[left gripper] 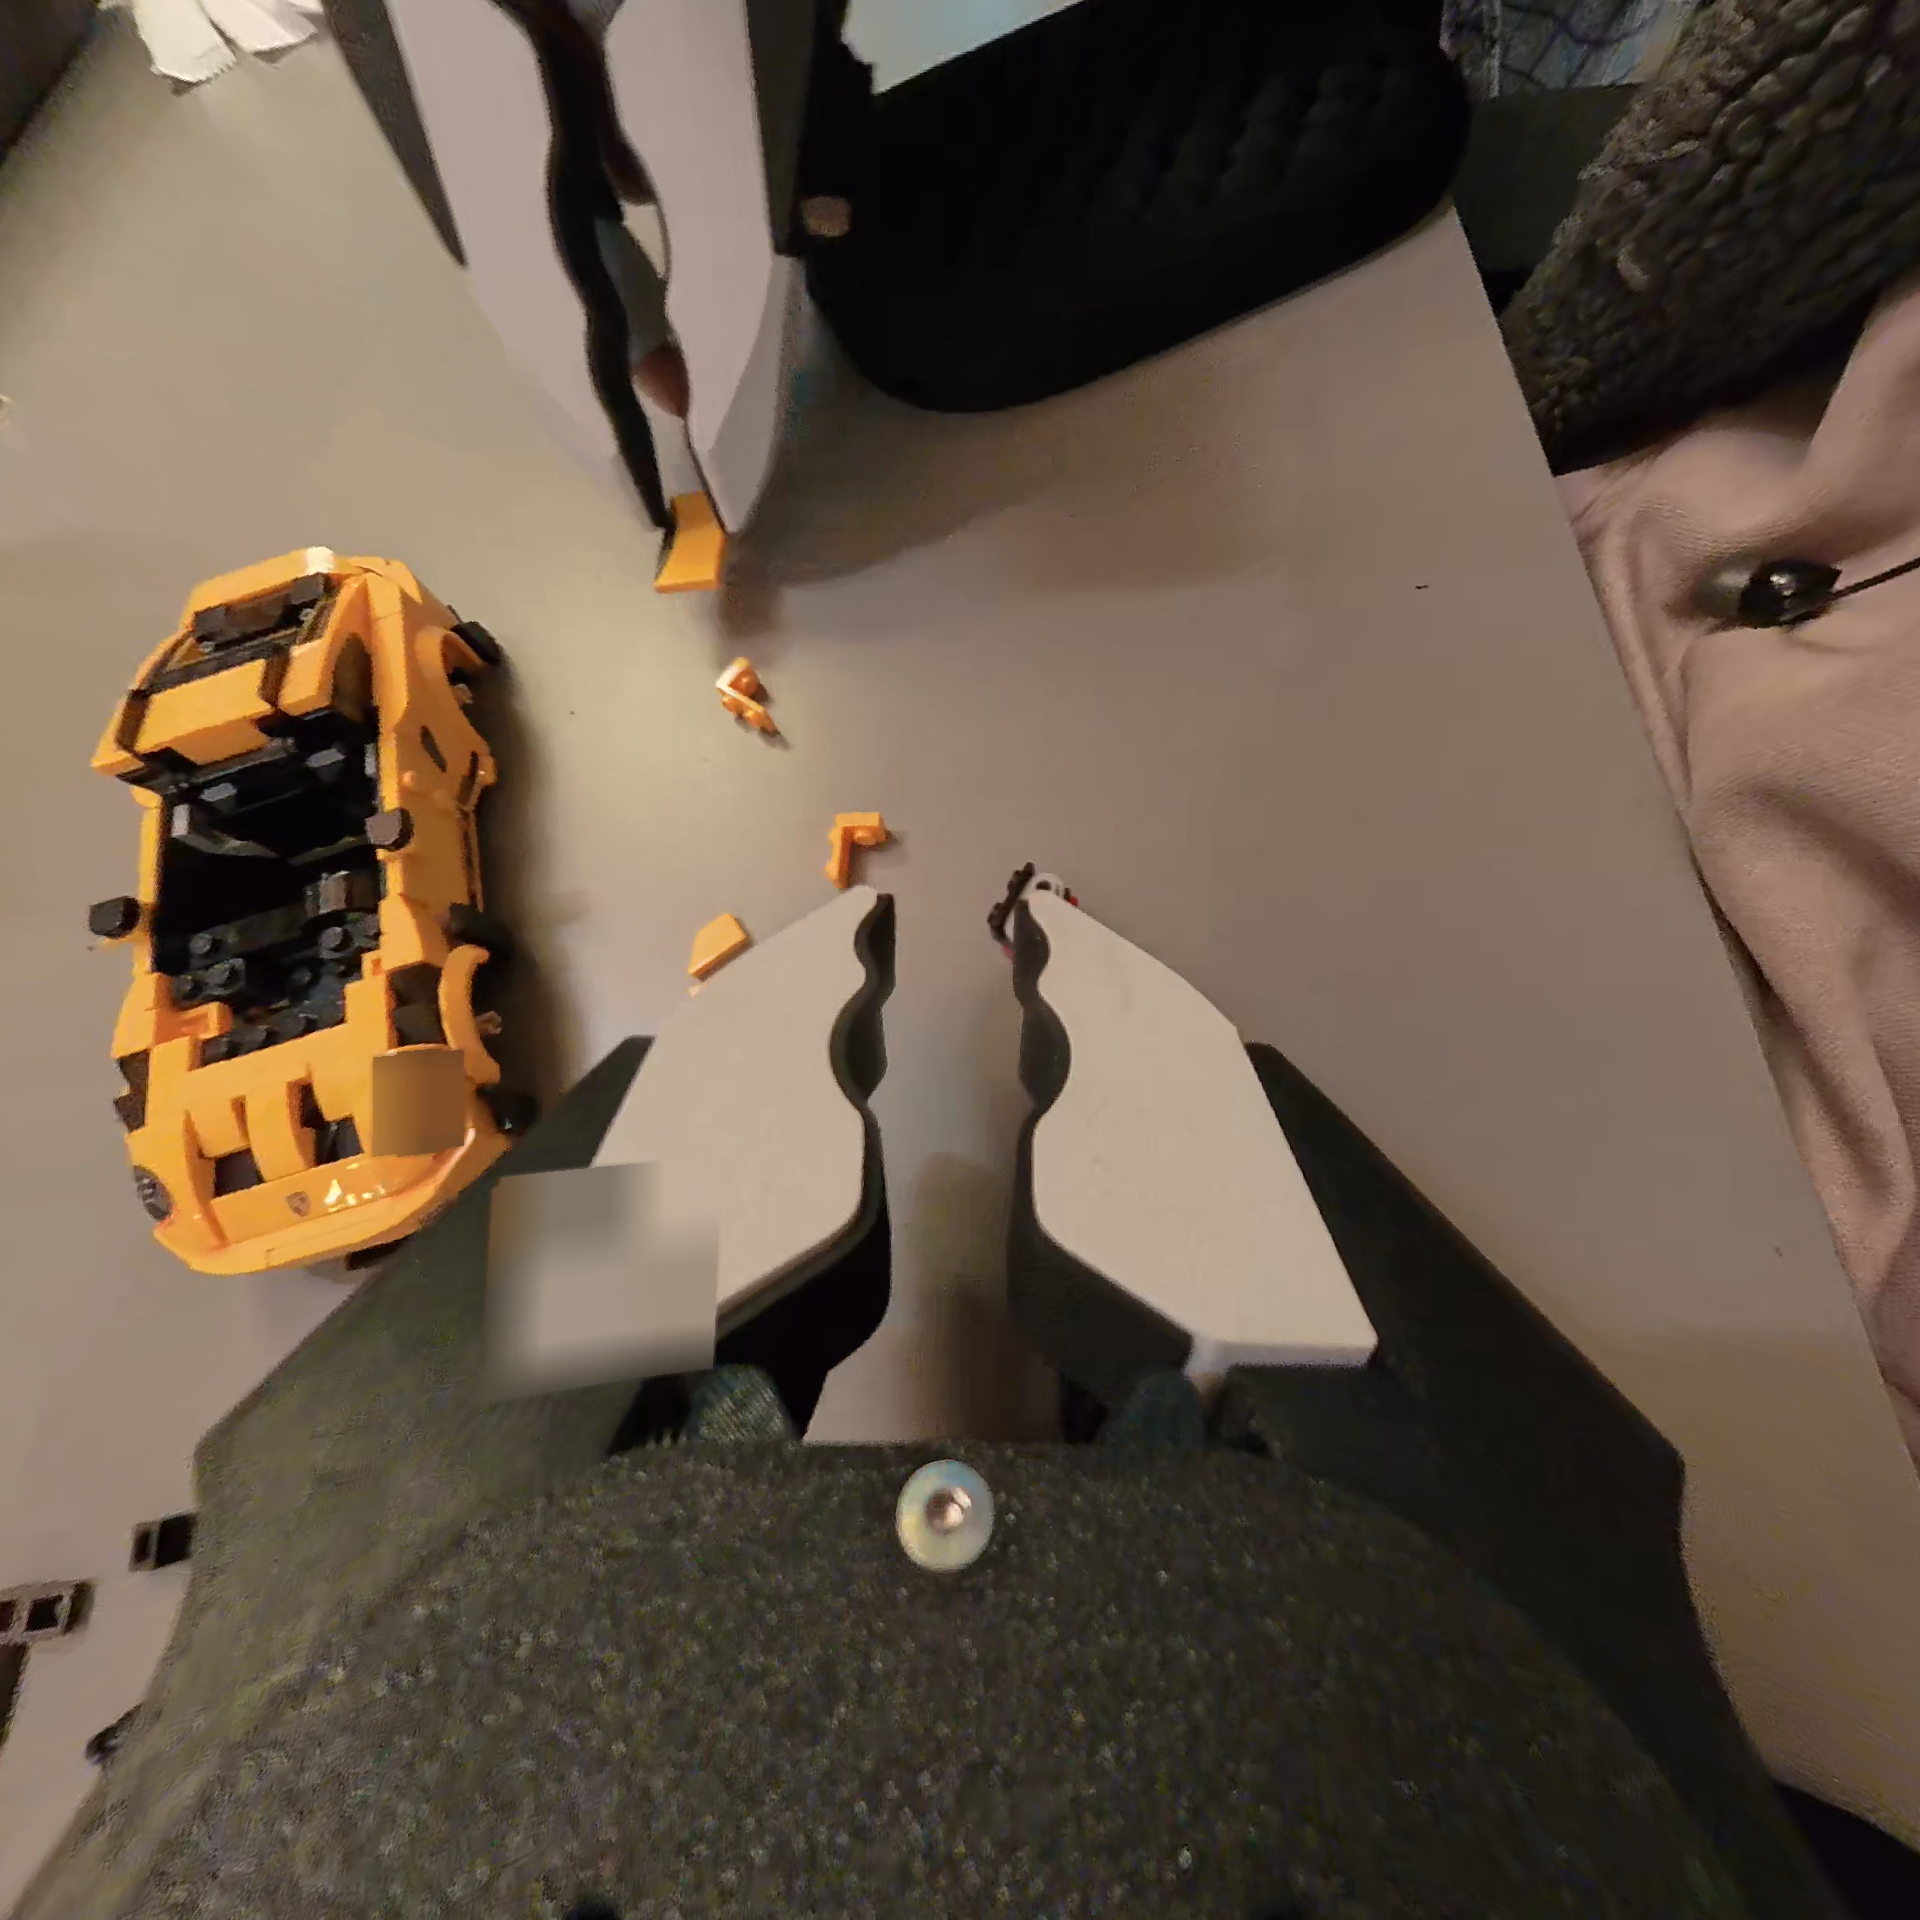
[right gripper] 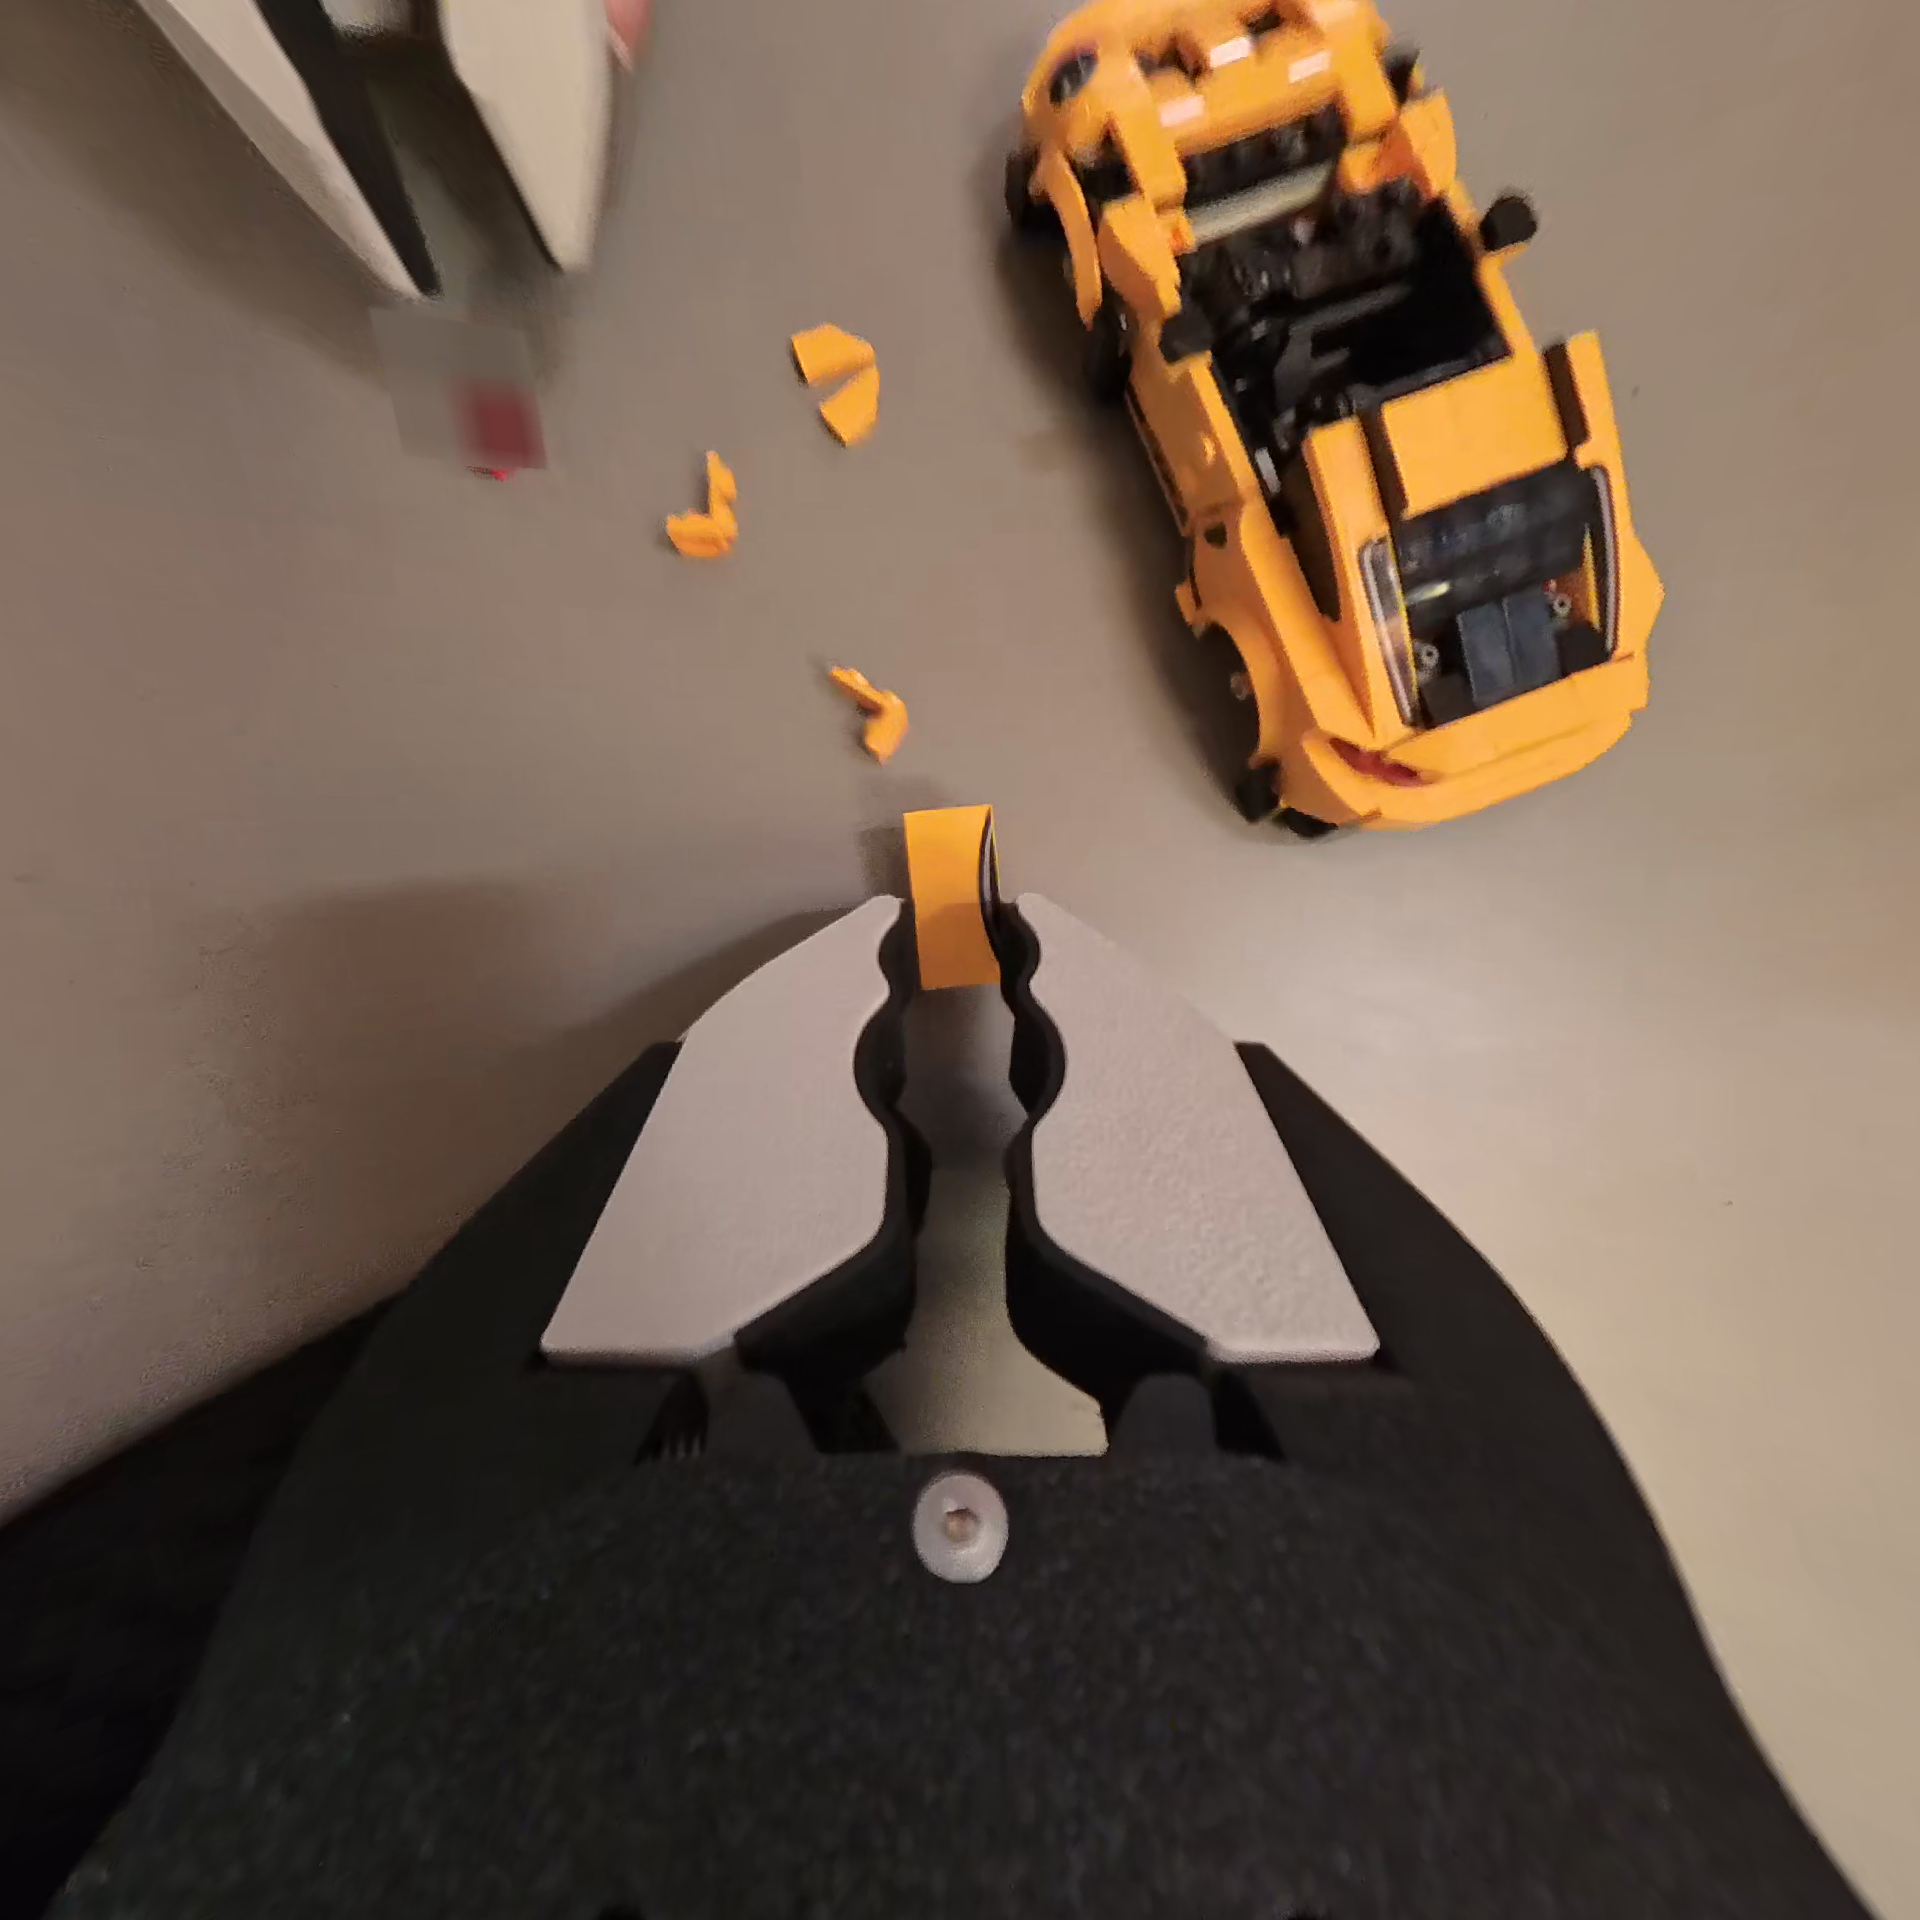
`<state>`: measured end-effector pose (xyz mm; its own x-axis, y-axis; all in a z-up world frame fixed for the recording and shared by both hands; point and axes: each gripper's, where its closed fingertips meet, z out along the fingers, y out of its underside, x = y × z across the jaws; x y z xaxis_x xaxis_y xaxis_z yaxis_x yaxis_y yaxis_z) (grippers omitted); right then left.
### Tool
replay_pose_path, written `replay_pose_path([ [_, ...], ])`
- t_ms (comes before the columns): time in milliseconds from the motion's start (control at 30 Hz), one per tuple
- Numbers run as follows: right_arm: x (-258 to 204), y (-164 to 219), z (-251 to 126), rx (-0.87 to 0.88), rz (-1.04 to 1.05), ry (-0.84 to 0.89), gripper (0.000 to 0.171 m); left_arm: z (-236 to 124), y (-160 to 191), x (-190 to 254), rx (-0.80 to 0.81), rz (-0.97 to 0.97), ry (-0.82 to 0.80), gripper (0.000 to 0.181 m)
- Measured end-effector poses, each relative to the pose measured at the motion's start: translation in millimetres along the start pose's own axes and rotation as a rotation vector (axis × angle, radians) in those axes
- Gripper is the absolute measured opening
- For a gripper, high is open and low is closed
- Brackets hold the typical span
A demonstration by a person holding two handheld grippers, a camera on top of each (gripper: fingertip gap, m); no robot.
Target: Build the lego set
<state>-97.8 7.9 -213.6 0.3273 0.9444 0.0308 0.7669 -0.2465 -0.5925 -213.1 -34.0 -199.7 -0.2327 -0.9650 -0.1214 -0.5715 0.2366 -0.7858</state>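
The orange lego car (left gripper: 312, 904), roofless with a black interior, lies on the grey table to the left of my left gripper (left gripper: 948, 914). That gripper is open and empty, just above the table. A tiny black, white and red piece (left gripper: 1041, 891) sits at its right fingertip. My right gripper (right gripper: 956, 914) is shut on an orange curved slope piece (right gripper: 951, 904), which sticks out past the tips. The left wrist view shows that gripper (left gripper: 694, 520) farther off with the piece (left gripper: 691, 556). The car (right gripper: 1340, 436) is up and to the right of it.
Small loose orange pieces lie between the grippers (left gripper: 746, 691) (left gripper: 854, 842) (left gripper: 717, 943), also in the right wrist view (right gripper: 836, 379) (right gripper: 707, 514) (right gripper: 873, 712). Black parts (left gripper: 42, 1621) lie at the lower left. A person's clothing (left gripper: 1766, 831) is beyond the table's right edge.
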Motion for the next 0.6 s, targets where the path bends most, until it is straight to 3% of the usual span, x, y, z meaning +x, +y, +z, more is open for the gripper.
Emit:
replay_pose_path([
  [267, -34.8, -48.2, -4.0, 0.115, 0.135, 0.067, 0.015, -3.9, -9.2, -10.5, 0.044, -0.020, -0.077, 0.023],
  [600, -75.3, -80.7, 16.2, 0.160, 0.126, 0.035, 0.015, -5.2, -17.5, -5.0, 0.088, -0.001, -0.066, 0.025],
])
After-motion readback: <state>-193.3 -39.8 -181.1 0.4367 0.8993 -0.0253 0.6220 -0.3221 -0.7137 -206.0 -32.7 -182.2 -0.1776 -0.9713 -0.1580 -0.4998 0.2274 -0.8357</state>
